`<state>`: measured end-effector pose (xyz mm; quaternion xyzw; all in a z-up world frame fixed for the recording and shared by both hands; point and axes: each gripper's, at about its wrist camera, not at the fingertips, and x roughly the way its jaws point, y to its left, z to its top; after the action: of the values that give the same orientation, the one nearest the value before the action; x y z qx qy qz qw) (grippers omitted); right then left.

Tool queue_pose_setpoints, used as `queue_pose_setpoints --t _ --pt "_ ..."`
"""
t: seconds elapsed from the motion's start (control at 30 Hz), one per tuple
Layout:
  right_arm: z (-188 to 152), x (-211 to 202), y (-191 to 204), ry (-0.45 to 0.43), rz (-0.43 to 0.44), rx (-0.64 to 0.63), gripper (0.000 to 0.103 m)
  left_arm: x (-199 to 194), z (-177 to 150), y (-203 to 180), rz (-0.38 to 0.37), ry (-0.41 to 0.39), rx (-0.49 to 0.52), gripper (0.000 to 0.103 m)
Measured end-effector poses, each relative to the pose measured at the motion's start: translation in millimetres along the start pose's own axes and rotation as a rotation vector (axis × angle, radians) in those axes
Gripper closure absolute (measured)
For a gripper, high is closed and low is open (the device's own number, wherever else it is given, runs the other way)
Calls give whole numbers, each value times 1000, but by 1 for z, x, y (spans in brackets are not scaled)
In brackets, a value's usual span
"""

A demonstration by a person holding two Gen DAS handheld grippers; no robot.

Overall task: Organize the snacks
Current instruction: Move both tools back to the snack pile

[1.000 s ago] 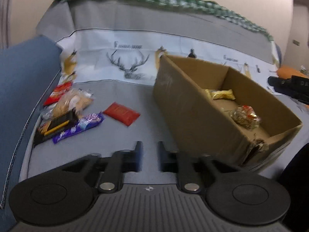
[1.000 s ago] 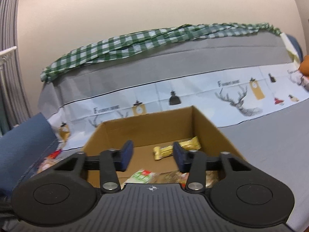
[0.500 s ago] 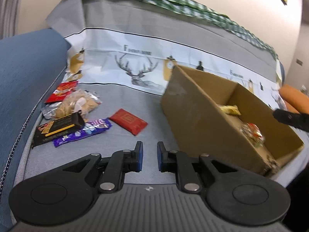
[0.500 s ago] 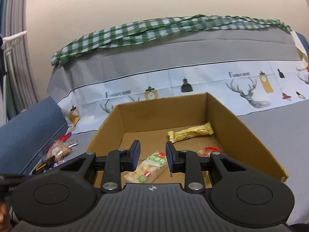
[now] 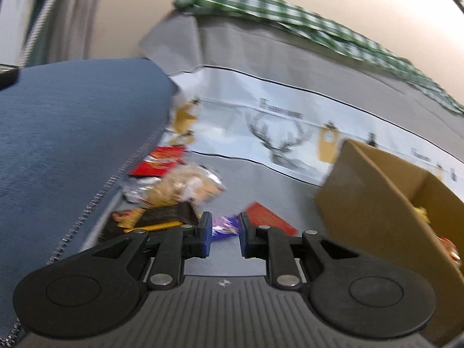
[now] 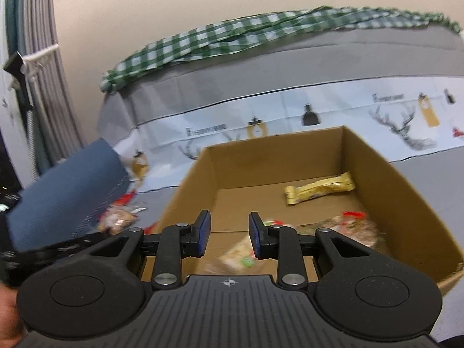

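Left gripper [image 5: 221,236]: jaws parting, nothing between them, aimed at loose snack pile [image 5: 177,188] on the sofa seat beside the cardboard box [image 5: 377,203]. Right gripper [image 6: 229,236]: jaws slightly apart, empty, over the box, which holds a yellow bar [image 6: 319,188] and other packets. Risk: packets overlap, so narrow jaws may pinch two wrappers or slip off.

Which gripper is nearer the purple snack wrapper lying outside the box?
Left. The left gripper is opening just short of the purple wrapper, nothing between its fingers; the right gripper hangs empty over the cardboard box.
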<state>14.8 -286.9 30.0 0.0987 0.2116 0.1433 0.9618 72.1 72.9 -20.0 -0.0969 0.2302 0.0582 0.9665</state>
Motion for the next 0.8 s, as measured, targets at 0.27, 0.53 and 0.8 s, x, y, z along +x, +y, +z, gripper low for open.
queue_pose_setpoints --t 0.27,0.53,0.8 --pt "40 12 37 43 97 32 70 9 2 11 141 -44 -54 52" --pt "72 97 123 201 172 0 66 32 3 65 211 14 -445 29" --pt "31 240 178 475 -29 -131 30 33 2 85 163 30 -591 20"
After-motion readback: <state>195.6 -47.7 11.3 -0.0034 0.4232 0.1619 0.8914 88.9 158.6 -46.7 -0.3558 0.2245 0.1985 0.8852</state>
